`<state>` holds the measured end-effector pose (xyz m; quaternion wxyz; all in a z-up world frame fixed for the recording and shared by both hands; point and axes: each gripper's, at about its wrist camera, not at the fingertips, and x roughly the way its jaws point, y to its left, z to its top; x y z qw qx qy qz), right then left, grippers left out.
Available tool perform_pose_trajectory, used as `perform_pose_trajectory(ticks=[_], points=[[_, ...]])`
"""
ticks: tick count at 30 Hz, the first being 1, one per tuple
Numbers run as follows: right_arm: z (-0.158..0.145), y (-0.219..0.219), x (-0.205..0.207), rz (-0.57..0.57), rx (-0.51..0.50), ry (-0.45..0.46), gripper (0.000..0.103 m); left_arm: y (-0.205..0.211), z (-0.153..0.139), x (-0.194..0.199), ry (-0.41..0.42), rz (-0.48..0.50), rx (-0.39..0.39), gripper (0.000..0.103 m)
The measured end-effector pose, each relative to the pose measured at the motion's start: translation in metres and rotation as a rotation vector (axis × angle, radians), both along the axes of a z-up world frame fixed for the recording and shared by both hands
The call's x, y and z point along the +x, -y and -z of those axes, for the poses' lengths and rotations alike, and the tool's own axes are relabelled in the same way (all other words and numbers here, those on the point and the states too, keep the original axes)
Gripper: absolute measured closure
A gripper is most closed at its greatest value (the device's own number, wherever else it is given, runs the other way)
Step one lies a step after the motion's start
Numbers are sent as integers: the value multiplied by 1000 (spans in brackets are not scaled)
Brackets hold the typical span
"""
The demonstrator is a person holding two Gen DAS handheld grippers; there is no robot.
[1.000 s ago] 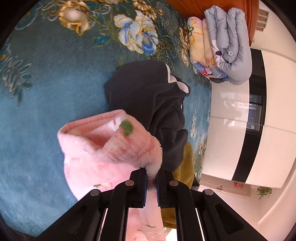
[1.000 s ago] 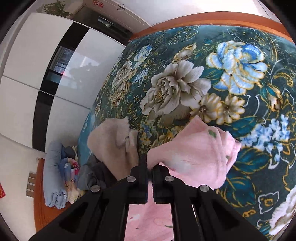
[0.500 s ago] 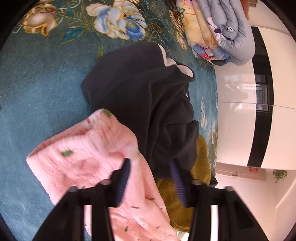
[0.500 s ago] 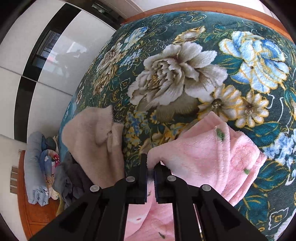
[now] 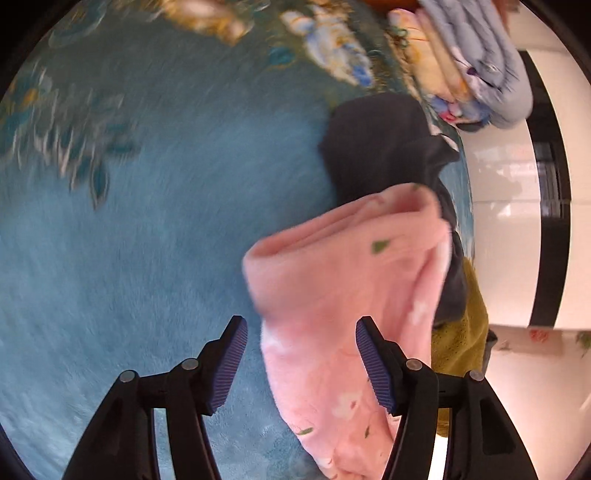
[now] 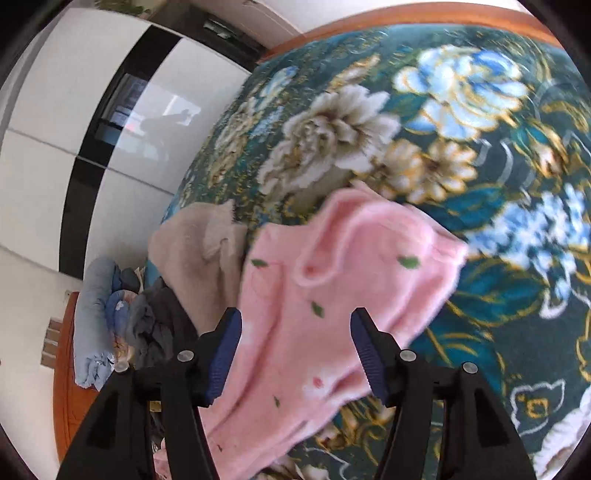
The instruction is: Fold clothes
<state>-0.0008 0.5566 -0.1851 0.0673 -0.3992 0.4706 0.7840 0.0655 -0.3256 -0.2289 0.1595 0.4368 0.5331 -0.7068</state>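
A pink fleece garment (image 5: 343, 295) with small green leaf prints lies folded over on the teal floral blanket (image 5: 155, 229). It also shows in the right wrist view (image 6: 325, 306). My left gripper (image 5: 301, 363) is open, its fingers spread just above the pink garment's near part, holding nothing. My right gripper (image 6: 295, 354) is open too, spread over the same garment's near edge. A black garment (image 5: 384, 147) lies behind the pink one, and a beige garment (image 6: 195, 254) lies to its left in the right wrist view.
An olive-yellow garment (image 5: 461, 332) lies at the bed's edge. Rolled quilts (image 5: 476, 62) are stacked at the far end, also visible in the right wrist view (image 6: 96, 325). A white and black wardrobe (image 6: 74, 155) stands beside the bed. A wooden bed frame (image 6: 406, 18) borders the blanket.
Both grippers were shut on the pink garment's edge a second ago. The left opened first, then the right; the garment has dropped flat onto the blanket. The left view has swung sideways.
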Motion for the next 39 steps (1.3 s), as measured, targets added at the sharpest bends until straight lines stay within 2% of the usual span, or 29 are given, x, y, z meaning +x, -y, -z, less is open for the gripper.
perform_pose_trajectory(ticks=[2,8,12,14,16,18,19,20,24,29,31,33,34,36,38,39], points=[[20,-10,14,45,-24,44,30,-2,6,-2,4,-13,-9,37],[57,-21,13,129,-164,22,29,-8,23,-7,15,-53,-35,38],[61,-23,-9,153,-85,48,29,-11,35,-11,22,-80,-52,40],[58,-23,-20,157,-21,67,29,-12,38,-13,36,-84,-61,50],[53,-21,-31,146,26,93,38,-10,39,-14,50,-102,-44,60],[50,-18,-39,130,37,131,76,-8,38,-15,63,-121,-29,74],[48,-17,-42,126,36,145,81,-7,34,-17,70,-125,-33,77],[43,-16,-44,123,43,151,92,-7,31,-18,77,-128,-38,80],[7,-11,-46,105,68,98,96,-5,-12,-26,21,-94,-95,82],[-79,-12,-24,28,76,-137,97,12,-94,-9,-212,-26,-72,83],[-105,-11,-2,-3,75,-224,97,21,-118,6,-276,20,-107,83],[-112,-13,30,-18,67,-281,97,33,-114,25,-241,52,-140,81],[-101,-13,45,-29,73,-260,97,39,-107,35,-210,66,-154,81],[-72,-11,73,-57,88,-192,97,52,-79,51,-109,48,-135,81],[-20,-14,90,-50,50,-59,97,63,-40,70,0,-17,-67,81],[-6,-15,95,-38,32,-26,97,65,-24,80,32,-48,-35,81]])
